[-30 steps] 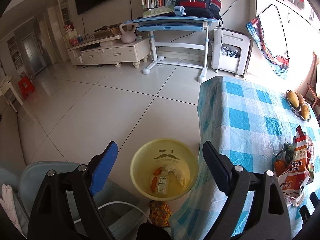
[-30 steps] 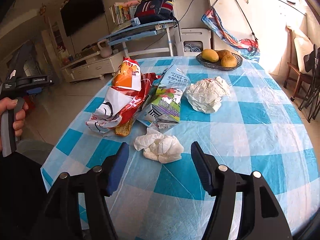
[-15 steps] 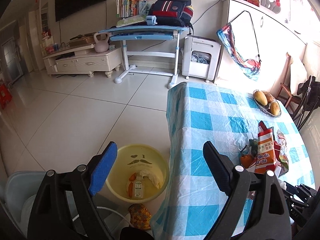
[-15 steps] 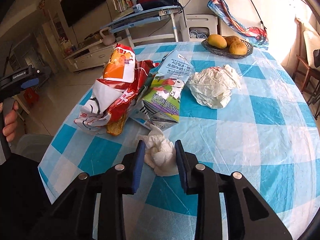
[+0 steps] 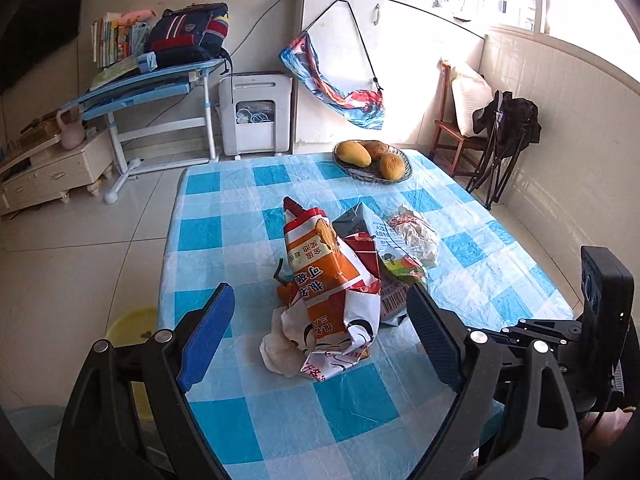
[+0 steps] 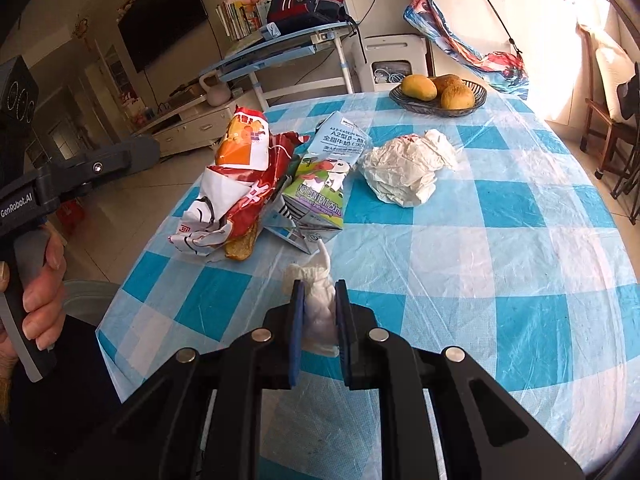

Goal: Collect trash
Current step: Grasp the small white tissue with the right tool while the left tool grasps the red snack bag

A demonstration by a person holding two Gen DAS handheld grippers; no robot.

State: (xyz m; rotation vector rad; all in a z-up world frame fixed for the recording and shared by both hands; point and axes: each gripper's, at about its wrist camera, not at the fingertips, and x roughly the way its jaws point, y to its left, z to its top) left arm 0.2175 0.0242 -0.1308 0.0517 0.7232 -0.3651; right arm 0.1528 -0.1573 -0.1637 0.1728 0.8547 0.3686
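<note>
Left gripper (image 5: 320,320) held with fingers wide over orange-and-red crumpled snack bag (image 6: 236,176), flattened blue-green milk carton (image 6: 320,188) beside it, crumpled white tissue (image 6: 318,304) pinched by right gripper (image 6: 318,300) on blue-checked table (image 6: 500,240), white paper wad (image 6: 404,172) beyond.
</note>
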